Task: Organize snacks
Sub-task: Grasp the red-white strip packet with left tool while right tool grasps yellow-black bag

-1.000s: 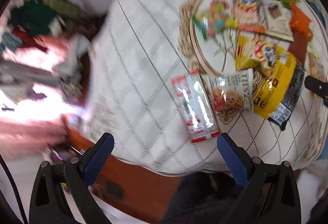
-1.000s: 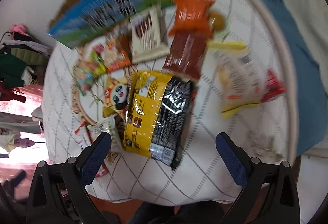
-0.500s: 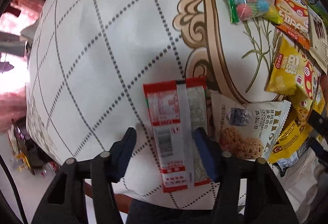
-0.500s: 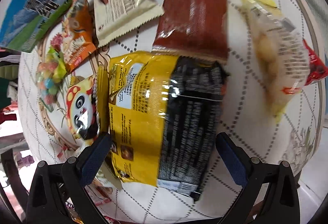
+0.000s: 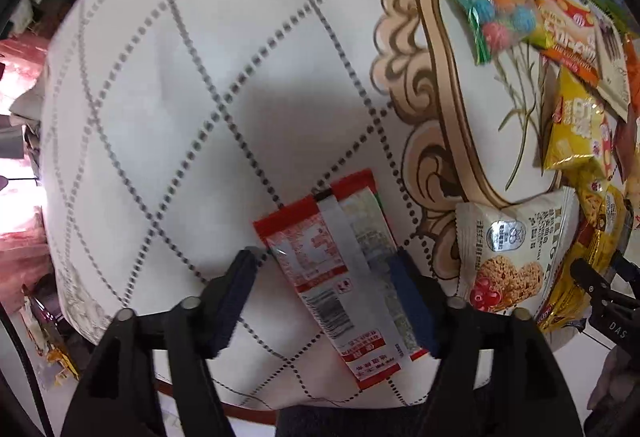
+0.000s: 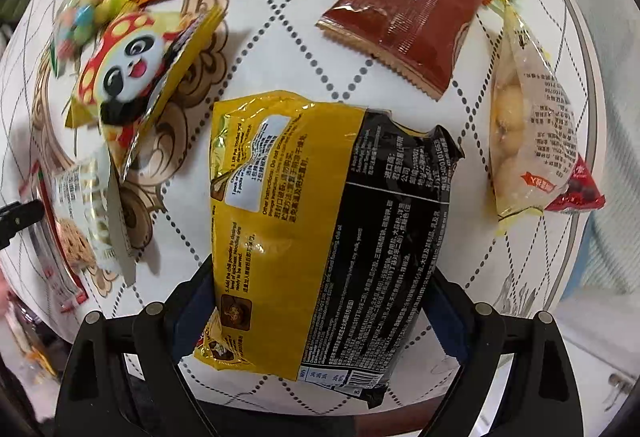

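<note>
One red-and-white packet (image 5: pixel 340 277) lies between the left gripper (image 5: pixel 326 291)'s two spread fingers, while the right gripper (image 6: pixel 320 309)'s two fingers squeeze one yellow-and-black bag (image 6: pixel 320 229) between them.

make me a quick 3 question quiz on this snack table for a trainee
1. True or false: the left gripper has its jaws on either side of the red and white packet.
2. Which pack sits between the jaws of the right gripper?
A. the panda snack bag
B. the yellow and black noodle pack
C. the brown wafer pack
3. Fill in: in the left wrist view, the pack right beside the red and white packet is the ____ cookie pack.

Key
1. true
2. B
3. oat
</note>
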Tool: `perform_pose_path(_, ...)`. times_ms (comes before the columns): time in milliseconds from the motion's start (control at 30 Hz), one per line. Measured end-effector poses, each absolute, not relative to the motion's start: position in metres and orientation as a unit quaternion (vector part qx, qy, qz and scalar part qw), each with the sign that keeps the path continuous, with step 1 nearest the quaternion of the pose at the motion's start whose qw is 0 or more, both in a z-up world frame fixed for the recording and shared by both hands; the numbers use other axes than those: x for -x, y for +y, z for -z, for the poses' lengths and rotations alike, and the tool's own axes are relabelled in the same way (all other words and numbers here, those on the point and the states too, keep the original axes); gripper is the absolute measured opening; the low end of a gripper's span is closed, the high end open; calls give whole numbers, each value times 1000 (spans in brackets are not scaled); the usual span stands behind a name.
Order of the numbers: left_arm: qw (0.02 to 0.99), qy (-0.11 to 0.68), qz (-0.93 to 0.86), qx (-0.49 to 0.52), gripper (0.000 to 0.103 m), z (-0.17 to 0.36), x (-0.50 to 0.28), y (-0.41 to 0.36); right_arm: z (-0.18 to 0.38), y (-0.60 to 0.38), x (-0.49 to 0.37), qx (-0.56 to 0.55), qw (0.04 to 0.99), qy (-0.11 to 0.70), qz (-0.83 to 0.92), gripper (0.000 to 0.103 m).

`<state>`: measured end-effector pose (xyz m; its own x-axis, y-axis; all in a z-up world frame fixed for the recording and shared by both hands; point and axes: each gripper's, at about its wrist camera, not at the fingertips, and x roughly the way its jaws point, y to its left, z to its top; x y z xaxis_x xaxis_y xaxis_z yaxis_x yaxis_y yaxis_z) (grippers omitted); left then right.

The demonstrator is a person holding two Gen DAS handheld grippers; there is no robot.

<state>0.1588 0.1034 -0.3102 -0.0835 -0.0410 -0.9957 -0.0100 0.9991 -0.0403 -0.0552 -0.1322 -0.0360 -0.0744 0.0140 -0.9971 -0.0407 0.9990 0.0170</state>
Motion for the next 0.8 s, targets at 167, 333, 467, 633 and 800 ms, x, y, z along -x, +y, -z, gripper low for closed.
perform_pose_path(167,679,731,-8,58,60,323,-148,101,48,-132,50,-18,678,735,23,95)
perform_pose_path(333,721,692,41,-19,57,303,-145,71,56,-114,53,8,691,723,4,91)
perform_pose_path(467,736,672,53,-63,63,292,-153,61,62,-96,60,69,703,707,-32,91)
perform_pose_path(633,667,740,33,75,68,328,-147,96,82,-96,60,34,697,716,-33,94)
perform_pose_path(800,671,739,-5,59,68,336,-128,78,105,-121,56,3,697,716,-21,93)
